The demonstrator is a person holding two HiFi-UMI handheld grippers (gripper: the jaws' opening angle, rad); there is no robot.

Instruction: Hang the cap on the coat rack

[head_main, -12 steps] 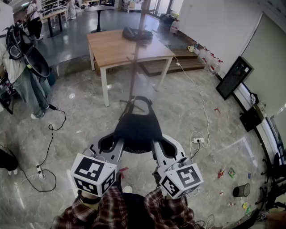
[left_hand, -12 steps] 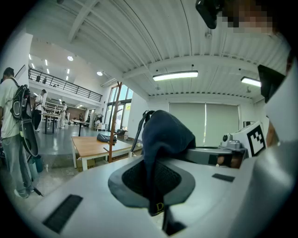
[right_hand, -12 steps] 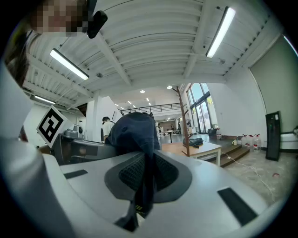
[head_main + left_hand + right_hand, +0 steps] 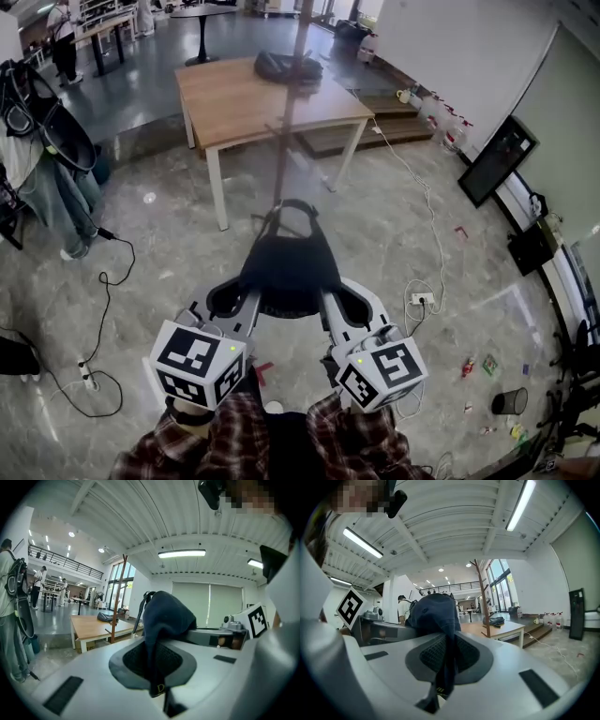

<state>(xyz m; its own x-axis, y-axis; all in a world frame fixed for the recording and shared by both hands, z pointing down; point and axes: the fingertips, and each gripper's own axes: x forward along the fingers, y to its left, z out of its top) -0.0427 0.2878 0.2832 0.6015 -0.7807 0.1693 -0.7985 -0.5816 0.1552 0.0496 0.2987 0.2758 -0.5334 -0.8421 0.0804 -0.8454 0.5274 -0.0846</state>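
Observation:
A dark navy cap (image 4: 289, 267) hangs in front of me, stretched between both grippers. My left gripper (image 4: 247, 305) is shut on the cap's left edge, and my right gripper (image 4: 328, 305) is shut on its right edge. In the left gripper view the cap (image 4: 166, 616) rises from between the pads of the left gripper (image 4: 152, 667). The right gripper view shows the same fabric (image 4: 433, 613) pinched in the right gripper (image 4: 447, 663). The coat rack (image 4: 286, 122), a thin brown pole with short pegs, stands just beyond the cap. It also shows as coat rack (image 4: 121, 597) and coat rack (image 4: 483, 597).
A wooden table (image 4: 234, 103) with a dark bag (image 4: 286, 67) on it stands behind the rack. A person (image 4: 42, 159) with a backpack stands at the left. Black cables (image 4: 103, 281) and a power strip (image 4: 419, 298) lie on the marble floor. A black screen (image 4: 495, 159) leans on the right wall.
Both grippers still hold the cap in about the same place. The table and rack have shifted slightly up in the head view, and the person at the left has slid further toward the edge.

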